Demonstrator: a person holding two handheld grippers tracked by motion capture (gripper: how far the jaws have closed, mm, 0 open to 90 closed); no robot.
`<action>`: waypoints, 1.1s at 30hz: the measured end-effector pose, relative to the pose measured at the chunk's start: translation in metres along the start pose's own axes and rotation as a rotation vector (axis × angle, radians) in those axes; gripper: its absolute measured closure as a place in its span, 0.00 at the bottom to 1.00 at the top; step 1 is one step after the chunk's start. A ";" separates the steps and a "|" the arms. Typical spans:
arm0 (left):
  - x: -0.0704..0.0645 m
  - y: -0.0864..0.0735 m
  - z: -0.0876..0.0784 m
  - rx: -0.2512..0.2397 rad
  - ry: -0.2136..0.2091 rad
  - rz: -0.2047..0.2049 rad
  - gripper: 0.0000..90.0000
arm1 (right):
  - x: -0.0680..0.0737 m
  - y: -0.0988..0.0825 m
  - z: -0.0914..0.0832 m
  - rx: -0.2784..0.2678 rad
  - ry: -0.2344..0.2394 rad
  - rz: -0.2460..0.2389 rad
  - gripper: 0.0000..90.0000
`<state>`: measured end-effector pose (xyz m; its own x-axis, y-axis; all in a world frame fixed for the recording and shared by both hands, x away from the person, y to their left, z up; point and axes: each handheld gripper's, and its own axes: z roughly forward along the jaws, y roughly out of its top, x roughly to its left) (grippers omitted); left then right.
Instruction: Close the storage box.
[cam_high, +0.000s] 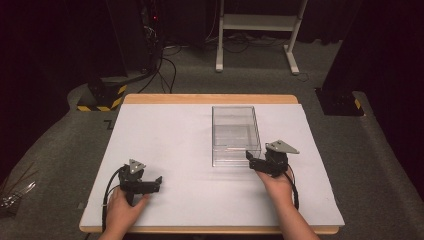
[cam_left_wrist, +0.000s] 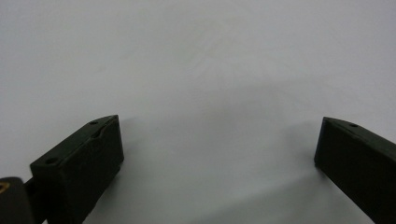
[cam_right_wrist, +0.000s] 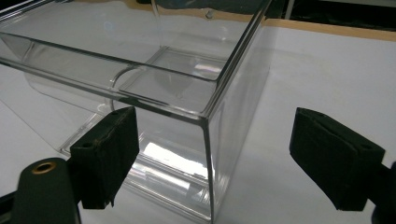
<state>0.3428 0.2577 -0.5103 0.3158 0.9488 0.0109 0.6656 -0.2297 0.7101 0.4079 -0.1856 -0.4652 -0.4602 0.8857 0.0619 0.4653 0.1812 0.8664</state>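
While the white table (cam_high: 165, 135) spreads under everything, the clear box (cam_high: 235, 134) stands right of its middle, your right gripper (cam_right_wrist: 212, 158) gaping wide with the box's near corner between its jaws, gripping nothing, and your left gripper (cam_left_wrist: 219, 154) hovers wide open, empty, well apart.

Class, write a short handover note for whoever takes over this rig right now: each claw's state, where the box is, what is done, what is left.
Left claw: open, holding nothing, low over the white table sheet, apart from the box.
Right claw: open, at the near right corner of the clear rectangular plastic box, jaws either side of that corner, not closed.
Box: upright, open-topped, nothing visible inside.
Done: approach.
Left: probably grip the box.
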 end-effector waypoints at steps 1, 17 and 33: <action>0.000 0.000 0.000 0.000 0.000 0.000 0.02 | 0.001 -0.001 -0.002 -0.001 0.004 -0.004 0.17; 0.000 0.000 0.000 0.000 0.000 0.002 0.02 | 0.005 -0.012 -0.021 -0.018 0.029 -0.015 0.17; 0.000 0.000 0.000 0.000 0.000 0.001 0.02 | -0.015 -0.043 -0.045 0.013 -0.004 -0.001 0.17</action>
<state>0.3427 0.2577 -0.5103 0.3161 0.9486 0.0119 0.6652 -0.2306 0.7102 0.3611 -0.2258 -0.4807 -0.4576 0.8872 0.0594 0.4749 0.1873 0.8599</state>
